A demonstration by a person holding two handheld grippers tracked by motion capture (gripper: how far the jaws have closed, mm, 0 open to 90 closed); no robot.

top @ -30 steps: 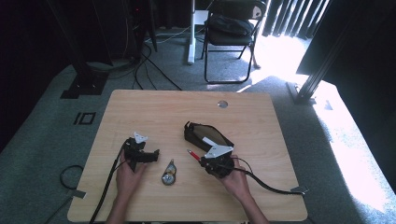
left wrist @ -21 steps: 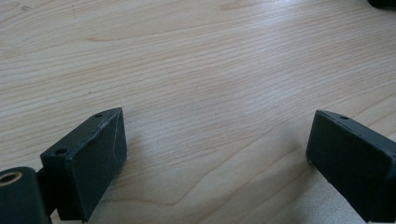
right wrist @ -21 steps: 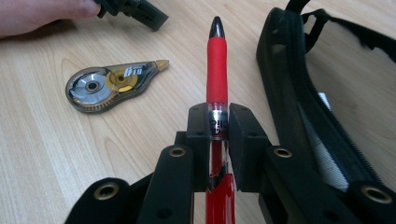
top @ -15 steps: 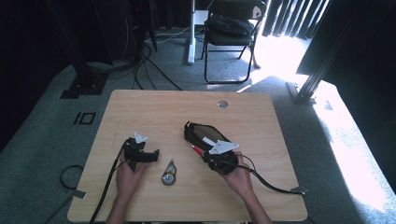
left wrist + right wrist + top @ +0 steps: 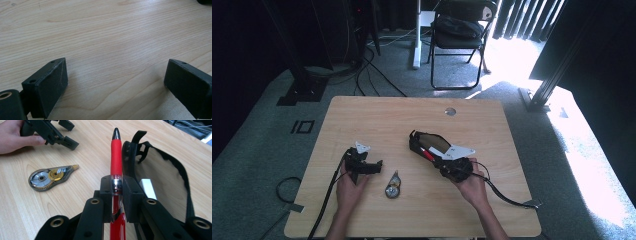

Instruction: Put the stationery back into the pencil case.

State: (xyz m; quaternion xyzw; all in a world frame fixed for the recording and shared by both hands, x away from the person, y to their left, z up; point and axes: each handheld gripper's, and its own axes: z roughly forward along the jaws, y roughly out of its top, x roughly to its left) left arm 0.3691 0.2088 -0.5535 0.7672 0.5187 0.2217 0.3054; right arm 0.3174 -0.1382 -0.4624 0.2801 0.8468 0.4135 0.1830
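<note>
Right gripper [image 5: 116,192]: black matte jaws closed on a red pen with a rubbery red grip sleeve, clear barrel and black conical tip [image 5: 116,157]. Jaws clamp the clear barrel section, just behind the grip sleeve; printed lettering is partly visible between them. The pen points away from the gripper, tip raised above the table, and lies right beside the rim of an open black fabric pencil case [image 5: 175,170]. The case has a soft, floppy edge with a small loop at its near end; a white rectangular block [image 5: 148,188] lies inside it.

In the high view the right gripper [image 5: 432,152] sits over the near end of the case at table centre-right.

Left gripper [image 5: 115,82]: jaws wide apart, blocky black pads with bare wood between. It rests in the person's left hand [image 5: 349,187] at the table's left.

A correction-tape dispenser, translucent grey teardrop shell with yellow inner reel [image 5: 50,177], lies flat between the two grippers, touching neither.

Table [image 5: 377,120]: pale wood-grain laminate, smooth, rounded corners.
</note>
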